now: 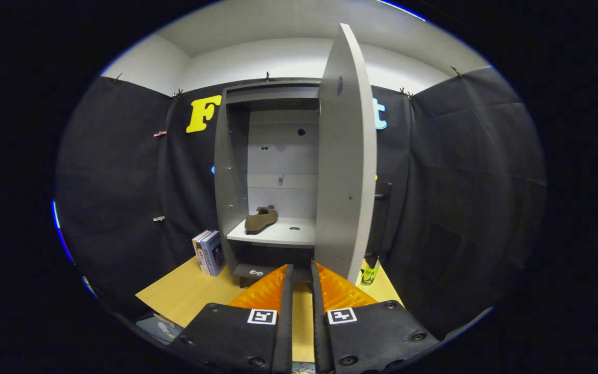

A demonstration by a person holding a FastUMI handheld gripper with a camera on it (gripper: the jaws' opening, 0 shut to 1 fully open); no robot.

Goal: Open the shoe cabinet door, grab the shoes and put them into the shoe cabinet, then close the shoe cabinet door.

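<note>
The shoe cabinet [283, 171] is observed standing on the bench [185, 293], with its door [345, 156] swung wide open and seen nearly edge-on, just ahead of the fingers. One brown shoe [260, 218] is found lying on the cabinet's middle shelf [288, 234], toward its left side. Whether a second shoe remains to be placed cannot be told. The compartment below the shelf is dark, and its contents cannot be made out.

The gripper [301, 275] is held low before the cabinet. Its fingers are drawn close together with a narrow gap between them, and nothing is grasped.

The door is judged to be a stiff, flat panel, light enough to be swung by a push against its free edge or its face. No handle can be made out with certainty. The shoe is judged soft and light, best taken across its upper or heel if it must be shifted.

Some books [209, 252] stand beside the cabinet on its left, and a small green container [369, 271] stands at the foot of the door.
</note>
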